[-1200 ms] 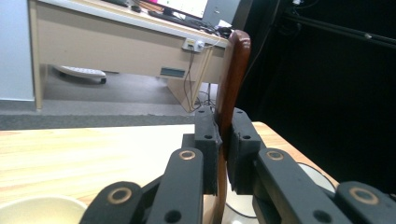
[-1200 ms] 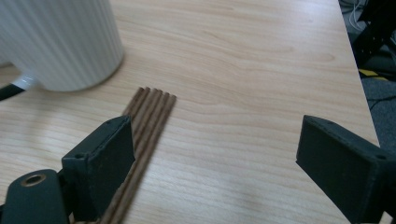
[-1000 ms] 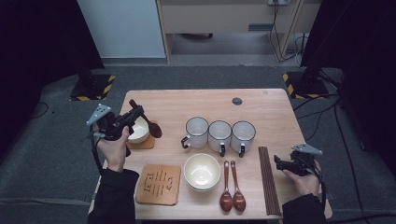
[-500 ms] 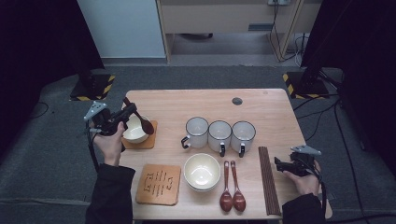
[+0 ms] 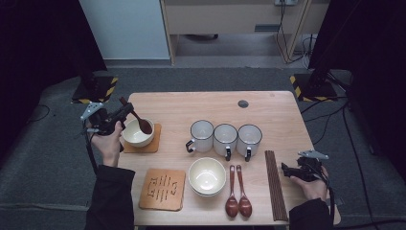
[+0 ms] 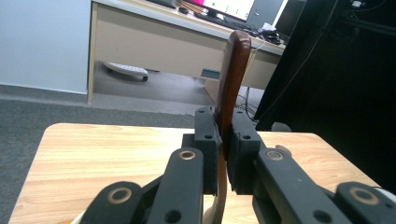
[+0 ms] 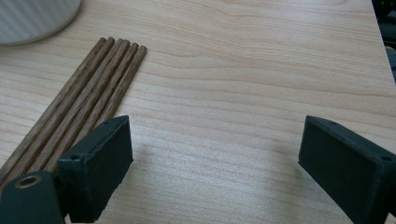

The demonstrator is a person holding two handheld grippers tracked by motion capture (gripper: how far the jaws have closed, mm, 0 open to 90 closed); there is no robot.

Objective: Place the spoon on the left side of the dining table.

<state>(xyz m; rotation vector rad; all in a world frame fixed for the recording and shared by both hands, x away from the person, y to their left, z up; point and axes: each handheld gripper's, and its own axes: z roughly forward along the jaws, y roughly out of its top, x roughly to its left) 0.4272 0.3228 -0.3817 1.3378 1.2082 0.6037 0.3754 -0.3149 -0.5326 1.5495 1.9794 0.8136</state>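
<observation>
Wooden spoon [image 5: 137,120], clenched in the left gripper [image 5: 116,119] fingers, has swung from beside the bowl [image 5: 137,134] to over it (far-left of bench [image 5: 277,108]), so drop-in looks next; right gripper [image 5: 293,171] fingers released, idle near chopsticks [image 5: 276,184].

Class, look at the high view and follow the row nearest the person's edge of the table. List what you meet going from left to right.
Wooden trivet → empty cream bowl → two brown spoons side by side → bundle of dark chopsticks → right hand-held gripper, jaws open over bare table.
</observation>
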